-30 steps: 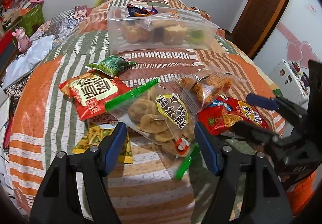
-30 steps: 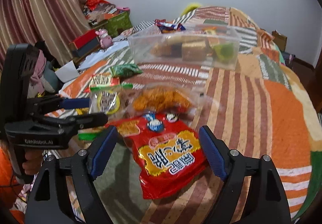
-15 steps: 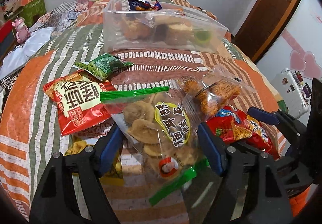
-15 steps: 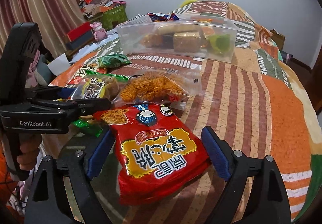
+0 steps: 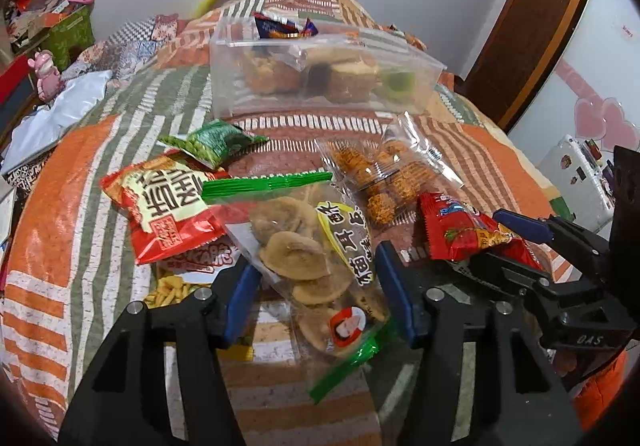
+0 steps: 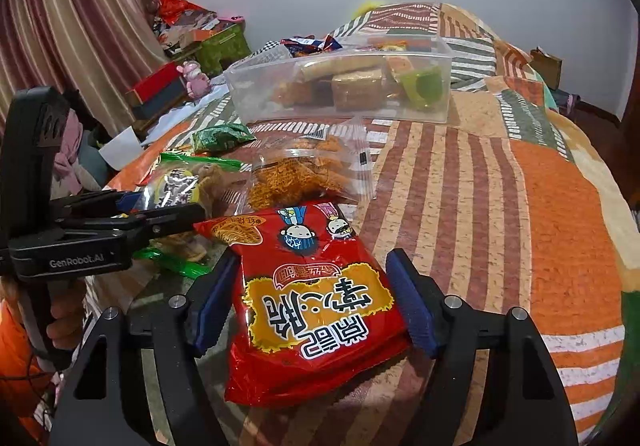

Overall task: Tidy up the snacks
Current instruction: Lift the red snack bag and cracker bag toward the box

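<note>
My left gripper (image 5: 316, 286) is open, its blue pads on either side of a clear bag of round biscuits (image 5: 308, 250) with green sealed ends. My right gripper (image 6: 312, 298) is open, straddling a red noodle-snack bag (image 6: 316, 302) on the bed. A clear plastic bin (image 5: 320, 73) holding several snacks stands further back; it also shows in the right wrist view (image 6: 344, 85). A clear bag of orange crisps (image 5: 384, 173) lies between the two bags. The right gripper (image 5: 540, 246) shows at the right of the left wrist view, around the red bag (image 5: 460, 230).
A red-and-cream snack bag (image 5: 164, 205), a green pea packet (image 5: 212, 143) and a yellow stick-snack bag (image 5: 172, 286) lie left on the striped bedspread (image 6: 500, 205). Boxes and a pink toy (image 5: 46, 73) sit beside the bed at left. A door (image 5: 532, 25) stands at right.
Both grippers have moved forward and down over their bags. The left jaws have narrowed around the biscuit bag; the right jaws now straddle the red bag.
</note>
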`<state>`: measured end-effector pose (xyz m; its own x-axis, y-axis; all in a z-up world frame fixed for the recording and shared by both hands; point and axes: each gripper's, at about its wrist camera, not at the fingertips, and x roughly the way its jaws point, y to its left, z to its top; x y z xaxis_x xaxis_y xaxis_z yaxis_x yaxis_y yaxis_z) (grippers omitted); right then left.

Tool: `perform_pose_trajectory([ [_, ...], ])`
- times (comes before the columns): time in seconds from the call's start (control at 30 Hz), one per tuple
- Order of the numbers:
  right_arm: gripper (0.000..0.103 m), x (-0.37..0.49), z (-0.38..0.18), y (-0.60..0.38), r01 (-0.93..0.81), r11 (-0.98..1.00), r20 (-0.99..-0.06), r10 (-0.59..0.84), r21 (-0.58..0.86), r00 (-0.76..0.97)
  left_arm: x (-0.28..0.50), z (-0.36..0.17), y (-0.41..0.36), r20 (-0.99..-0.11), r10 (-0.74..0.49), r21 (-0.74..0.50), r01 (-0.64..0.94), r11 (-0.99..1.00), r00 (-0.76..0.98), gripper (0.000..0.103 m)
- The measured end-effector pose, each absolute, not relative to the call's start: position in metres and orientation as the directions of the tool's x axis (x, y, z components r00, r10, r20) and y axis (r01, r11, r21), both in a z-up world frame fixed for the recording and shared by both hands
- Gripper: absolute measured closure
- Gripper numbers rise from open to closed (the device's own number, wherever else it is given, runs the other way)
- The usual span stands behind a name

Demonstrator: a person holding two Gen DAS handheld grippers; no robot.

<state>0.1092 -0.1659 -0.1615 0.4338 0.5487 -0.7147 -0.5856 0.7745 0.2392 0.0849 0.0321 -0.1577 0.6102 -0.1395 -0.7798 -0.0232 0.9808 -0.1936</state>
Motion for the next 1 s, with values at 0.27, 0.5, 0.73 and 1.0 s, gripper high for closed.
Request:
perform_pose_trajectory([
  [0.27, 0.033, 0.111, -0.146, -0.175, -0.569, 0.785, -0.686, 0.555, 0.245, 0.47, 0.077, -0.135, 0.033, -0.737, -0.146, -0.195, 0.0, 0.981, 0.66, 0.059],
  [0.5, 0.09, 0.129, -0.127, -0.18, -0.553, 0.783, -0.667, 0.577, 0.286, 0.472, 0.082, -0.122, 0.033, -0.709, -0.147, -0.19, 0.014, 0.982, 0.689, 0.061],
  [0.73, 0.048, 0.132, -0.132, -0.181, -0.556, 0.792, -0.692, 0.549, 0.252, 0.469, 0.082, -0.11, 0.042, -0.684, -0.148, -0.212, 0.0, 0.977, 0.714, 0.061],
  [1.0, 0.031, 0.139, -0.152, -0.177, -0.549, 0.812, -0.752, 0.486, 0.199, 0.446, 0.076, -0.111, 0.045, -0.678, -0.167, -0.236, 0.002, 0.972, 0.716, 0.061],
])
